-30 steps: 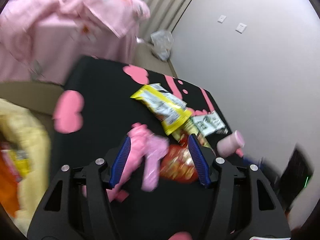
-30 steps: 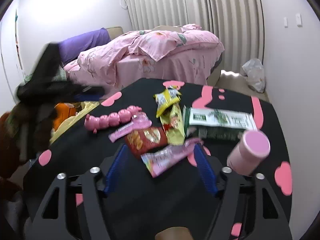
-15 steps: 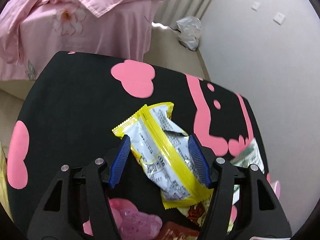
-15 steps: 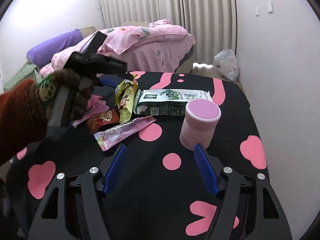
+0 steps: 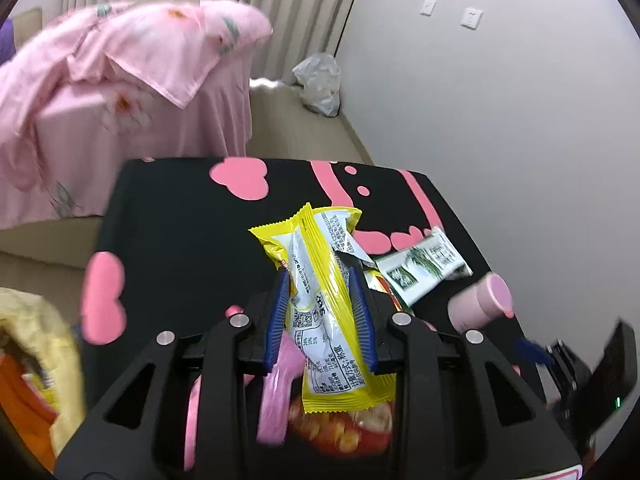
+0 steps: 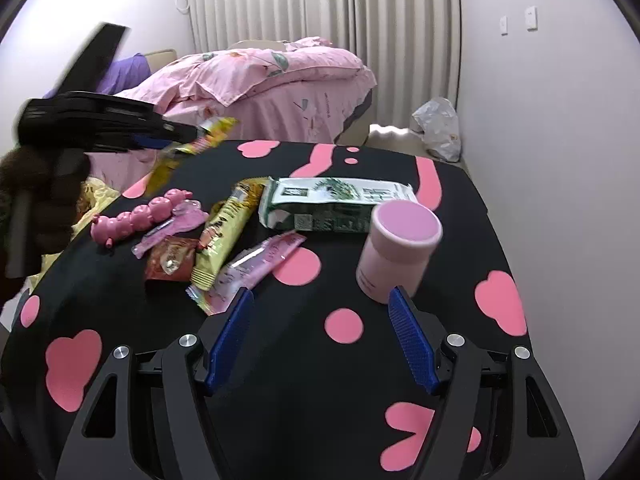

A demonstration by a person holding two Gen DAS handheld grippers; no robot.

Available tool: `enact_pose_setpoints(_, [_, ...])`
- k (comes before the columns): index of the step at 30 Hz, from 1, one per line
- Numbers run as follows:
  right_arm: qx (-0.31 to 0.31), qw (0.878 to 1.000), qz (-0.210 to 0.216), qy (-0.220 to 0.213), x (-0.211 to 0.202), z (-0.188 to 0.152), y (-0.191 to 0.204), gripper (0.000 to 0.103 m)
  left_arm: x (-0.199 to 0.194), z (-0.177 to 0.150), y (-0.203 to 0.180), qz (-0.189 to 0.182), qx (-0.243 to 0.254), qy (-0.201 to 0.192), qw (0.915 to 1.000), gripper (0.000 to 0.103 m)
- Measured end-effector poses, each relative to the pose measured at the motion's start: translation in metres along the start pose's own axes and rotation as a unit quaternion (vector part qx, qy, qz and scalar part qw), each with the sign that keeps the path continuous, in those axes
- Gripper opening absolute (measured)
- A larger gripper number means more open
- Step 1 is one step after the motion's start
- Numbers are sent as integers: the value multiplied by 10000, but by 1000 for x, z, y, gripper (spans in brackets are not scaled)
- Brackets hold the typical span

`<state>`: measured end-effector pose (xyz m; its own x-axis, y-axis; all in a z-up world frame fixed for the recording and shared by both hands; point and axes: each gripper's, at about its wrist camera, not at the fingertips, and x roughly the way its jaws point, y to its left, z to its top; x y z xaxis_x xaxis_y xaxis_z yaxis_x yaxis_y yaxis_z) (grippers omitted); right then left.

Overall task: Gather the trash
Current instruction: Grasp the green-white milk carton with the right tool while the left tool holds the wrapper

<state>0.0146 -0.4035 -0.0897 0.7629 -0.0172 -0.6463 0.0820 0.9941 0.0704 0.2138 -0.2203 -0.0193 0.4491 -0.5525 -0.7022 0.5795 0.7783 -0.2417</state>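
Observation:
My left gripper (image 5: 320,284) is shut on a yellow and white snack wrapper (image 5: 320,300) and holds it above the black table with pink hearts (image 5: 172,216). In the right wrist view that gripper (image 6: 188,132) carries the wrapper (image 6: 192,148) at the table's far left. My right gripper (image 6: 320,304) is open and empty over the table's near part. On the table lie a pink wrapper (image 6: 248,268), a yellow-gold wrapper (image 6: 228,232), a red packet (image 6: 170,258) and a green and white pack (image 6: 336,204).
A pink cylindrical jar (image 6: 396,248) stands just ahead of my right finger. A pink caterpillar toy (image 6: 136,220) lies at the left. A yellow bag (image 5: 36,360) sits left of the table. A pink bed (image 6: 260,92) and a plastic bag (image 6: 438,128) lie beyond.
My left gripper has shut on the yellow and white wrapper and lifted it off the table towards the left. My right gripper has moved a little closer to the pink jar.

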Motion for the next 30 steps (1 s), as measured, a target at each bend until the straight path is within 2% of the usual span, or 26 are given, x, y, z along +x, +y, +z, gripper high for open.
enact_pose_setpoints(4, [-5, 9996, 268, 115, 3, 5, 9, 67, -25, -29, 4, -92, 74, 288, 9995, 30])
enact_pose_setpoints(9, [170, 9993, 126, 293, 22, 18, 18, 67, -44, -80, 15, 421, 225, 265, 9985, 32])
enact_pose_setpoints(11, [222, 9993, -23, 309, 31, 27, 21, 63, -48, -92, 22, 442, 80, 245, 9987, 32])
enact_pose_setpoints(16, [123, 9996, -249, -102, 58, 65, 29, 63, -54, -108, 32, 539, -87, 157, 9984, 32])
enact_pose_setpoints(18, [40, 9994, -320, -117, 78, 83, 31, 62, -56, -113, 37, 477, -161, 171, 9986, 33])
enact_pose_setpoints(20, [-63, 9995, -299, -58, 94, 95, 32, 52, -58, -118, 39, 409, -189, 207, 9988, 33])
enact_pose_setpoints(21, [-109, 9995, -306, -5, 101, 101, 32, 50, -57, -121, 40, 358, -185, 245, 9989, 33])
enact_pose_setpoints(24, [-305, 9992, -48, 245, 130, 117, 33, 47, -54, -128, 40, 218, -144, 334, 9991, 33])
enact_pose_setpoints(27, [-545, 9970, 101, 537, 146, 119, 41, 46, -50, -132, 44, 129, -218, 382, 9989, 33])
enact_pose_setpoints(30, [-523, 9954, 346, 720, 147, 111, 45, 45, -49, -135, 48, 69, -299, 390, 9988, 33])
